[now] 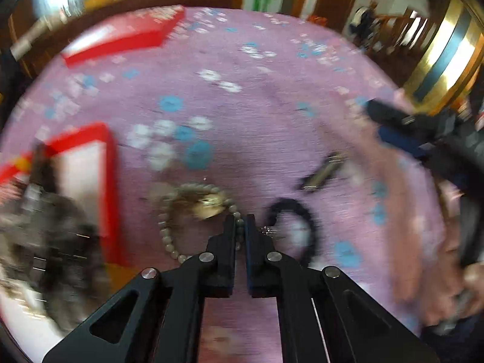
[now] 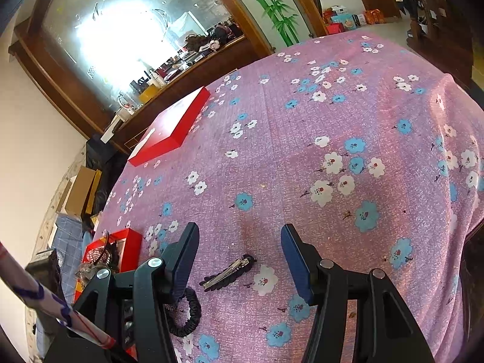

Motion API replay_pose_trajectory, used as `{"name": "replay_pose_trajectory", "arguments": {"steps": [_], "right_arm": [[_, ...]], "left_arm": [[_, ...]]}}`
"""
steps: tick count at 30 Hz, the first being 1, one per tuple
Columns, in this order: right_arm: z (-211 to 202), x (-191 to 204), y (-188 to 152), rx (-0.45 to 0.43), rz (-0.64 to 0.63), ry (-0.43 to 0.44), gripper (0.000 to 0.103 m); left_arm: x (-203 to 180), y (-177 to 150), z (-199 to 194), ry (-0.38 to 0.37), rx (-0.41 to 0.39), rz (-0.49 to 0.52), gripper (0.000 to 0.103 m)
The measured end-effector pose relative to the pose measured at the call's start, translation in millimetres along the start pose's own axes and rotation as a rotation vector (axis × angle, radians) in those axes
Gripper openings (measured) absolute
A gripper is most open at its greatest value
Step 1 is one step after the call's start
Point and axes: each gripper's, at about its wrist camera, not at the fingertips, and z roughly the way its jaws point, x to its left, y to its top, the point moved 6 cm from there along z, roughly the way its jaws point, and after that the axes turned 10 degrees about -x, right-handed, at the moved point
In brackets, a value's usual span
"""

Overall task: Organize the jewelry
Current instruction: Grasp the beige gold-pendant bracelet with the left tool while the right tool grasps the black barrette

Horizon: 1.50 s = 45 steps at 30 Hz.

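In the blurred left wrist view, my left gripper (image 1: 241, 222) is shut on a pale green bead bracelet (image 1: 169, 236) with a gold charm, over the pink floral cloth (image 1: 242, 106). A black hair tie (image 1: 298, 211) lies just right of it, and a metal hair clip (image 1: 322, 172) beyond. A red open box (image 1: 106, 187) holding jewelry stands at left. My right gripper (image 2: 240, 239) is open and empty above the cloth, with the hair clip (image 2: 228, 272) between its fingers and the black hair tie (image 2: 189, 314) by its left finger. The red box (image 2: 121, 249) shows at lower left.
A red box lid (image 2: 172, 127) lies at the table's far left edge; it also shows in the left wrist view (image 1: 127, 33). A wooden mirrored cabinet (image 2: 121, 45) stands behind the table. Cardboard boxes (image 2: 81, 190) sit on the floor at left.
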Motion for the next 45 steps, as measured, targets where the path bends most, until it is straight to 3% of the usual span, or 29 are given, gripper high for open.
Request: {"name": "replay_pose_trajectory", "arguments": {"steps": [4,7,11,15,22,26,32,35,36,40,45], "right_arm": [[-0.3,-4.5,-0.3,0.002,0.011,-0.007,0.061],[0.8,-5.1,-1.6,0.010,0.008,-0.012,0.061],[7.6,-1.1,-7.4,0.047,-0.009,-0.011,0.061],[15.2,0.2,-16.1,0.097,-0.025,-0.022,0.061],[28.7,11.4,-33.6,0.173,-0.088,-0.023,0.059],[33.9,22.2,-38.4,0.173,-0.149,-0.034,0.057],[46.0,49.8,-51.5,0.132,-0.391,-0.097,0.054],[47.2,54.3,-55.7,0.125,-0.457,-0.111,0.042],[47.1,52.7,-55.1,0.119,-0.460,-0.120,0.033],[43.2,37.2,-45.6,0.104,-0.395,-0.143,0.009],[31.0,27.1,-27.3,0.042,-0.272,-0.095,0.008]], "left_arm": [[-9.0,12.7,-19.4,-0.143,-0.092,-0.110,0.005],[-14.7,33.4,-52.8,-0.225,-0.232,-0.163,0.005],[-18.3,50.4,-83.2,-0.213,-0.405,-0.147,0.005],[-11.7,54.6,-85.1,-0.184,-0.502,-0.157,0.005],[5.5,55.9,-67.6,-0.123,-0.520,-0.157,0.005],[7.5,54.1,-68.1,-0.117,-0.528,-0.155,0.005],[8.7,52.3,-71.6,-0.120,-0.531,-0.151,0.005],[12.1,51.7,-72.6,-0.121,-0.533,-0.163,0.005],[13.1,51.3,-71.8,-0.120,-0.530,-0.167,0.005],[11.6,49.0,-69.5,-0.119,-0.521,-0.166,0.005],[5.7,46.9,-67.7,-0.116,-0.513,-0.140,0.005]]}}
